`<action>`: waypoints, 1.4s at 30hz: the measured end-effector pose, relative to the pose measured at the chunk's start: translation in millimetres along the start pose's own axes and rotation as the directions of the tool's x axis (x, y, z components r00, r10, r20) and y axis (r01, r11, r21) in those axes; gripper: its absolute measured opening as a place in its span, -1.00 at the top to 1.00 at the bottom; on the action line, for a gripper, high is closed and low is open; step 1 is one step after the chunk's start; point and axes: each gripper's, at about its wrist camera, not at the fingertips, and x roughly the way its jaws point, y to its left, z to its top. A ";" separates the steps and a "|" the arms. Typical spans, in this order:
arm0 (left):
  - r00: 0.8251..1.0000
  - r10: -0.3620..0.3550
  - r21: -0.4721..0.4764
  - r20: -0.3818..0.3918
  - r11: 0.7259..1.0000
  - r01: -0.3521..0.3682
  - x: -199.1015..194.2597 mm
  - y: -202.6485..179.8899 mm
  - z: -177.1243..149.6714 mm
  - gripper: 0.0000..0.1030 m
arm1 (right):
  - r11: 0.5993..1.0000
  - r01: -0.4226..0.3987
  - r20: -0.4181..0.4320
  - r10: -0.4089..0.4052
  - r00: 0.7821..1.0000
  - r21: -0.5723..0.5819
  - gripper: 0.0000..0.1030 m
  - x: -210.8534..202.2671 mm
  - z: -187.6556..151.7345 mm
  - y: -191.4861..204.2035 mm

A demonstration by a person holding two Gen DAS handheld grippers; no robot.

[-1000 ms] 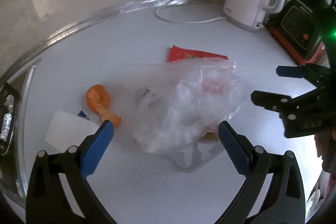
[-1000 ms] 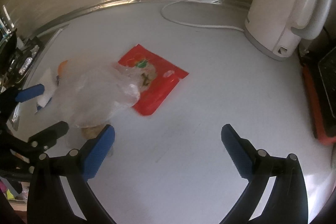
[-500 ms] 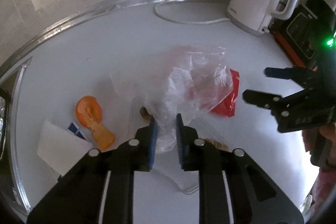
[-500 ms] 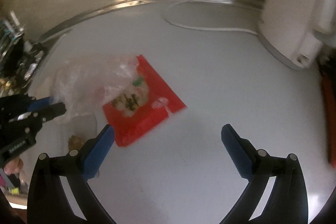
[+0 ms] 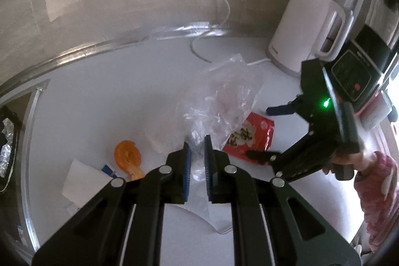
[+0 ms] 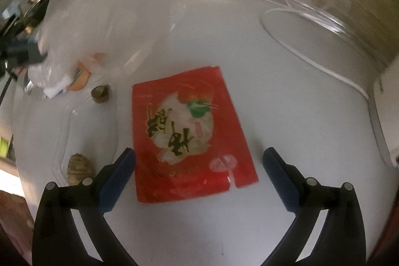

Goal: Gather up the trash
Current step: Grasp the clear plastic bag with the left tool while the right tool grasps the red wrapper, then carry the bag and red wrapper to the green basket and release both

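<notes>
A crumpled clear plastic bag (image 5: 224,96) hangs lifted off the white counter, pinched at its lower end between the blue pads of my left gripper (image 5: 197,143), whose jaws are still closing on it. In the right wrist view the bag (image 6: 74,24) is a blur at the upper left. A red snack wrapper (image 6: 189,131) lies flat on the counter, and my right gripper (image 6: 199,153) hovers open just above its near edge, one finger on each side. The left wrist view shows the right gripper (image 5: 259,132) over the wrapper (image 5: 251,136).
An orange peel (image 5: 127,156) and white paper (image 5: 84,181) lie left of the bag. Two brown scraps (image 6: 101,92) (image 6: 78,167) sit by a clear plastic tray (image 6: 69,129). A white kettle (image 5: 306,29) with its cord (image 6: 311,61) and a black appliance (image 5: 356,71) stand at the right.
My left gripper closed on the clear bag and raised it off the counter, uncovering the red wrapper. My right gripper rolled and moved over the wrapper, staying open.
</notes>
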 end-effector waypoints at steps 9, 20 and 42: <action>1.000 0.001 -0.029 0.030 1.000 0.000 -17.6 4.5 1.6 0.81 | 0.994 0.034 -0.055 -0.040 0.998 -0.107 -0.97 10.9 13.3 6.5; 0.998 -0.005 -0.064 0.061 0.998 0.009 -25.0 8.6 7.5 0.81 | 0.993 0.035 -0.098 -0.046 0.994 -0.109 -0.97 19.8 25.6 4.0; 0.977 -0.020 -0.085 0.214 0.996 0.039 -103.3 23.3 7.5 0.81 | 0.995 0.096 0.110 -0.099 0.989 0.029 0.97 -57.5 12.4 15.3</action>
